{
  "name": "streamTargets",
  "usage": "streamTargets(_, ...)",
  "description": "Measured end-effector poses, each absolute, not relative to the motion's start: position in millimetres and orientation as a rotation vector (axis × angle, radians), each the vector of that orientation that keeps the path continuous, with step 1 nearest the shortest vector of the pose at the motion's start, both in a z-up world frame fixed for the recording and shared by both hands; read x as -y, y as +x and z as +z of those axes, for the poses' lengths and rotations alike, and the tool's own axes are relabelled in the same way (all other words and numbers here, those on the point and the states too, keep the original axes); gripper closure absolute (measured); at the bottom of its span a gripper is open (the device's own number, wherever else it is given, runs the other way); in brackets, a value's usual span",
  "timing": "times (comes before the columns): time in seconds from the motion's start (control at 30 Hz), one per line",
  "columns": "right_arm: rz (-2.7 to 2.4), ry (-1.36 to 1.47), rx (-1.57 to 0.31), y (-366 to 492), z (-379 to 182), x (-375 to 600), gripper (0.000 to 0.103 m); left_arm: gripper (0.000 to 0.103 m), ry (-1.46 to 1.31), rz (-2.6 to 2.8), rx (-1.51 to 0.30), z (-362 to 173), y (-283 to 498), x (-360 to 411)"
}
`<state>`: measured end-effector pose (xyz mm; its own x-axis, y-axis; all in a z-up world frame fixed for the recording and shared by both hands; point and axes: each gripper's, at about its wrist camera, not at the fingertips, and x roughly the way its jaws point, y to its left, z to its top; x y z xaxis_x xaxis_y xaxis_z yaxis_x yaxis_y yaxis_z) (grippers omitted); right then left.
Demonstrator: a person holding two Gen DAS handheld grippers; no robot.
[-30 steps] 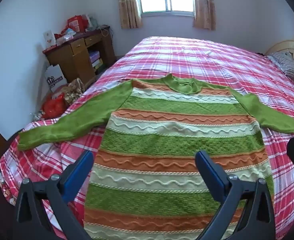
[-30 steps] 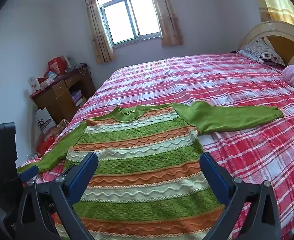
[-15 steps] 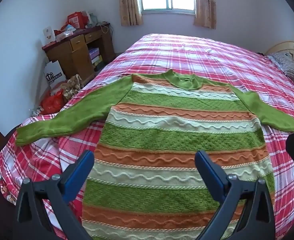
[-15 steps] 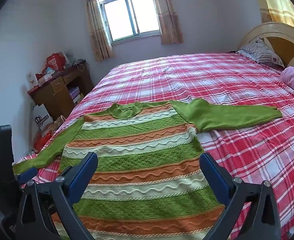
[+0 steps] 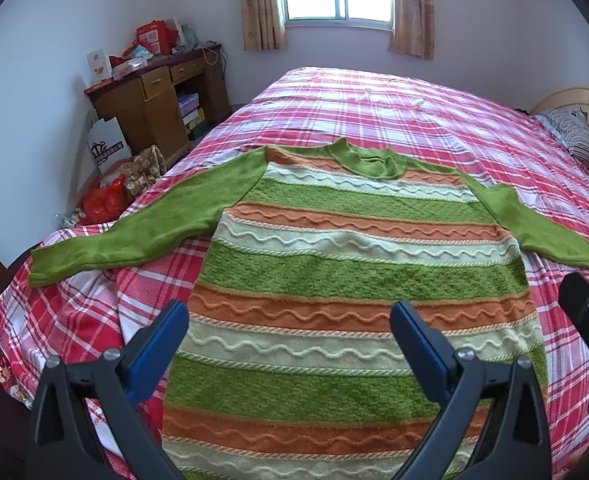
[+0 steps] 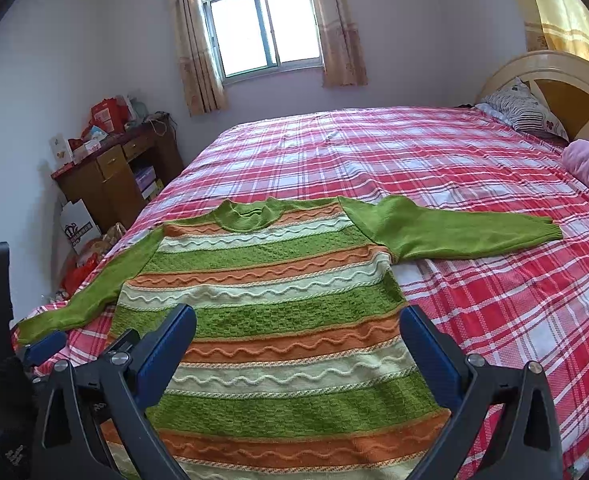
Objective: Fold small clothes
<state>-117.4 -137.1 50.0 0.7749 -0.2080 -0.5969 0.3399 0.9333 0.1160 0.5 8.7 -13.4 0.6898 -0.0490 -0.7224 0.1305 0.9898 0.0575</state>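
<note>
The sweater (image 5: 358, 280) lies flat and face-up on the bed (image 5: 434, 120), both green sleeves extended sideways, collar toward the window (image 6: 260, 26). The left claw (image 5: 288, 334) is spread wide above the lower body of the sweater and grips nothing. The right claw (image 6: 298, 340) is likewise spread wide above the striped body, empty. A wooden desk (image 5: 154, 108) stands beside the bed.

Both wrist views over sweater (image 5: 334, 280)
</note>
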Motion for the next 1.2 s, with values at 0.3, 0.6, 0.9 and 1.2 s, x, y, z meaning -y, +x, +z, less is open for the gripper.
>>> streamTargets(0.3,-0.332,0.193,-0.613,-117.1,46.6,134.8,0.001,0.0,0.109,-0.099,-0.791,-12.0,-2.6,-9.7)
streamTargets(0.6,-0.356,0.116,-0.581,-117.4,50.0,125.6,0.001,0.0,0.099,-0.109,-0.791,-11.5,-2.9,-13.2)
streamTargets(0.9,-0.342,0.146,-0.614,-113.2,43.3,130.0,0.001,0.0,0.097,-0.111,-0.792,-12.6,-2.3,-14.6)
streamTargets(1.2,-0.336,0.156,-0.616,-113.3,43.5,130.2,0.001,0.0,0.094,-0.112,-0.797,-14.6,-2.6,-15.0)
